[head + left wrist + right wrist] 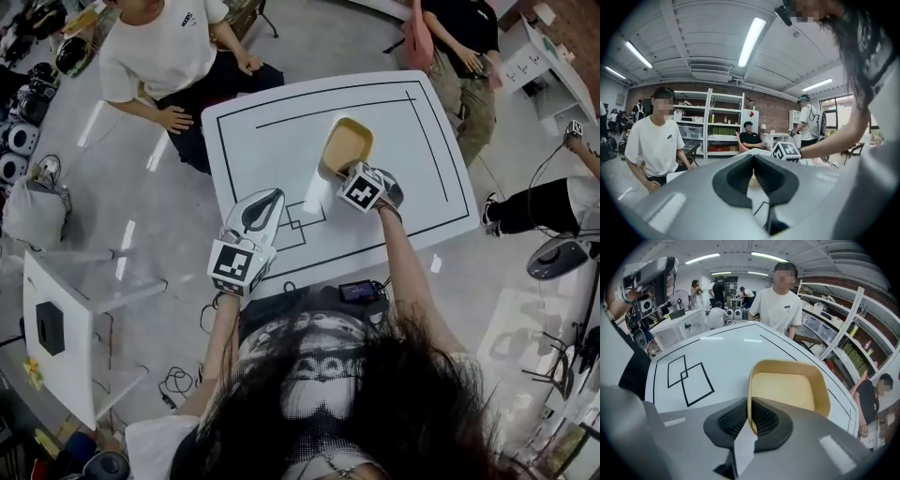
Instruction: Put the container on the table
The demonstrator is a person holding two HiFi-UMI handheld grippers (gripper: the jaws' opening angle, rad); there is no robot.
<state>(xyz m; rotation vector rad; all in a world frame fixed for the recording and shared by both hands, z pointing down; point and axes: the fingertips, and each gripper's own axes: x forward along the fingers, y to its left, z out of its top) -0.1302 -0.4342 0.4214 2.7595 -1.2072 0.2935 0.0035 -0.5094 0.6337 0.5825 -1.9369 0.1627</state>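
Observation:
A tan, open-topped container is over the middle of the white table. My right gripper points steeply down at the container's near wall. In the right gripper view the container's thin rim runs between the dark pads, and the right gripper is shut on it. I cannot tell whether its base touches the tabletop. My left gripper hovers over the table's near left part, jaws together with nothing held. In its own view the left gripper points nearly level.
Black outlines and two overlapping squares are drawn on the tabletop. A person in a white shirt sits at the far left corner, and another person at the far right. A small screen device lies at the near edge. A second white table stands left.

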